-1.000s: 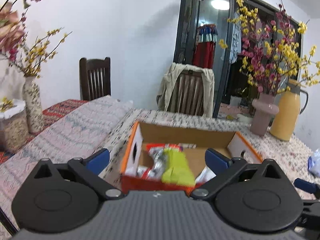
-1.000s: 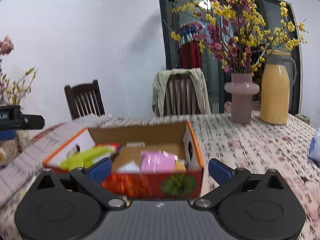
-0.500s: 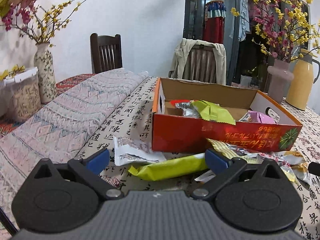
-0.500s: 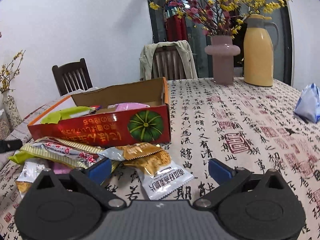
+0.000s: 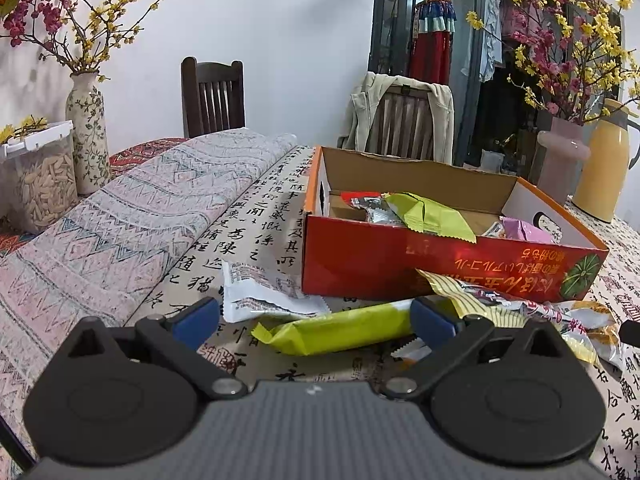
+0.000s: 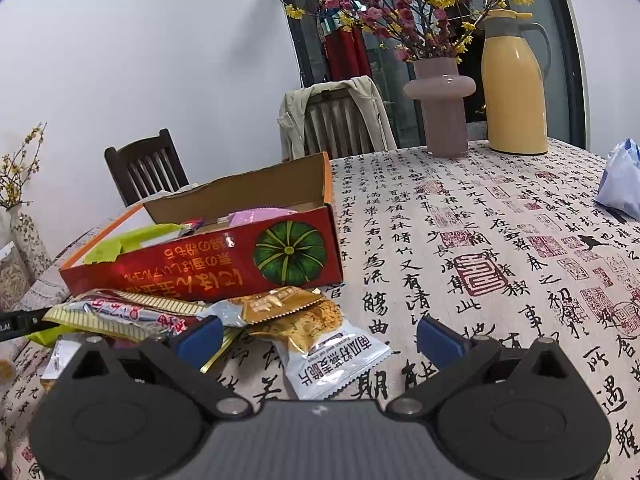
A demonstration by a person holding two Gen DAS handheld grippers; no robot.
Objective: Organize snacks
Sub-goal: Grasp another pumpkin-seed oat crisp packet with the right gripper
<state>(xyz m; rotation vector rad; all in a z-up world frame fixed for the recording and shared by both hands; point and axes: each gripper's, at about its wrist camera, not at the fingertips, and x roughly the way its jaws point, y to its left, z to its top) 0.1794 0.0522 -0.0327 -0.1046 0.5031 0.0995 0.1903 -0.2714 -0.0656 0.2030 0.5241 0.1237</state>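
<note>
A red cardboard box (image 5: 400,256) with a pumpkin picture stands on the table, also in the right wrist view (image 6: 224,256). It holds a green packet (image 5: 428,216), a silver one and a pink one (image 5: 524,230). Loose snacks lie in front of it: a yellow-green bar (image 5: 340,330), a white packet (image 5: 260,294), a white-and-gold packet (image 6: 320,344) and a striped wrapper (image 6: 120,312). My left gripper (image 5: 314,322) is open, low over the yellow-green bar. My right gripper (image 6: 320,338) is open, low over the white-and-gold packet.
A pink vase (image 6: 440,104) with blossoms and a yellow jug (image 6: 516,84) stand at the table's far side. A blue bag (image 6: 622,180) lies at the right. A folded runner (image 5: 120,232), a flowered vase (image 5: 88,132) and a clear tub (image 5: 36,176) are at the left. Two chairs stand behind.
Both grippers have come down from above the box to just over the table. The loose snacks in front of the box have come into view. Both stay open.
</note>
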